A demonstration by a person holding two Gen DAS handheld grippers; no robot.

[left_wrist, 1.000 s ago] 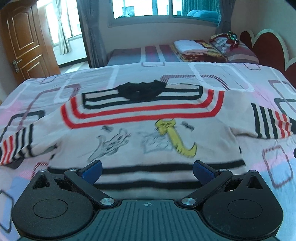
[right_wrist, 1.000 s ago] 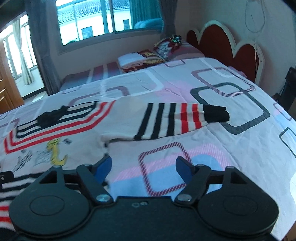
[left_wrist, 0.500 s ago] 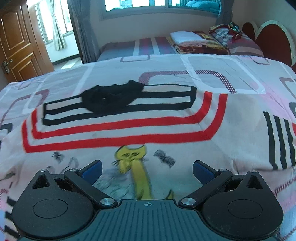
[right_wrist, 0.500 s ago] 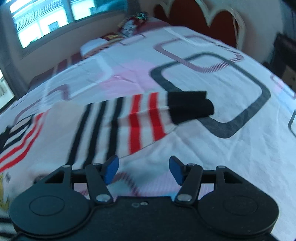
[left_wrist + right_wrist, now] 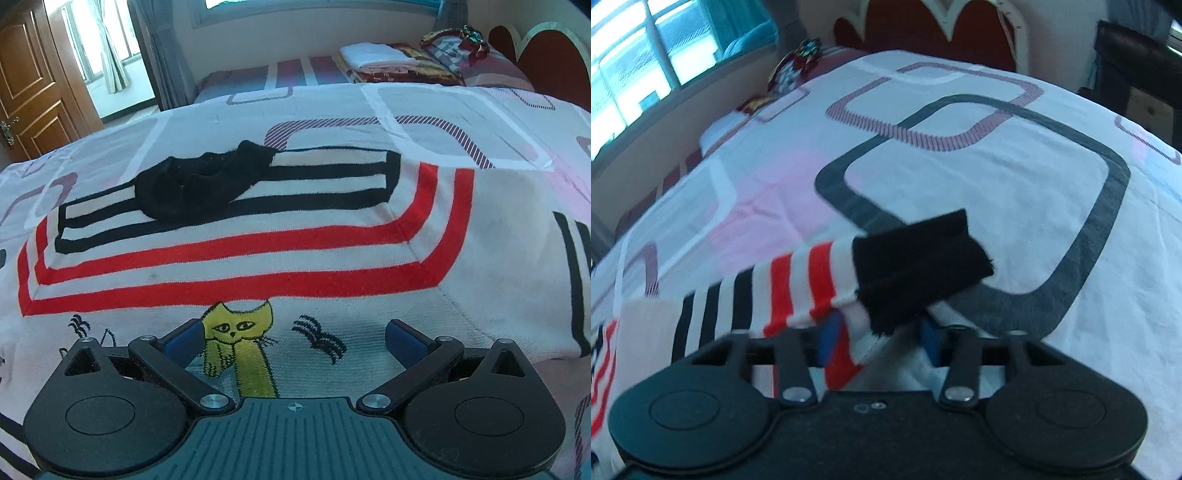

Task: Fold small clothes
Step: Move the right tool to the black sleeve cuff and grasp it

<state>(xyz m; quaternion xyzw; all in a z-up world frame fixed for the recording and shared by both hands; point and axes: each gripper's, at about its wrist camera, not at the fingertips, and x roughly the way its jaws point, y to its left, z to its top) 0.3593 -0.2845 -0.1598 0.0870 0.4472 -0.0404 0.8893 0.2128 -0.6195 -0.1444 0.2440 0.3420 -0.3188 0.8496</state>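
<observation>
A child's striped sweater (image 5: 295, 236) lies face up on your bed (image 5: 424, 110), its black collar toward the far side and a yellow cat stitched on the chest. Your left hand-held gripper (image 5: 293, 338) hovers low over that cat with its blue pads spread wide and nothing between them. Your right hand-held gripper (image 5: 881, 332) has just been closing, and the edge of the striped sleeve (image 5: 798, 288) by its black cuff (image 5: 916, 262) now sits between the pads, though they look not fully pressed together yet. This appears to be the start of the sleeve fold. Next you would likely need a firm pinch, then a lift and carry across the chest. Only the left view shows the sweater body, the folded laundry by the window and the door; only the right view shows the cuff.
</observation>
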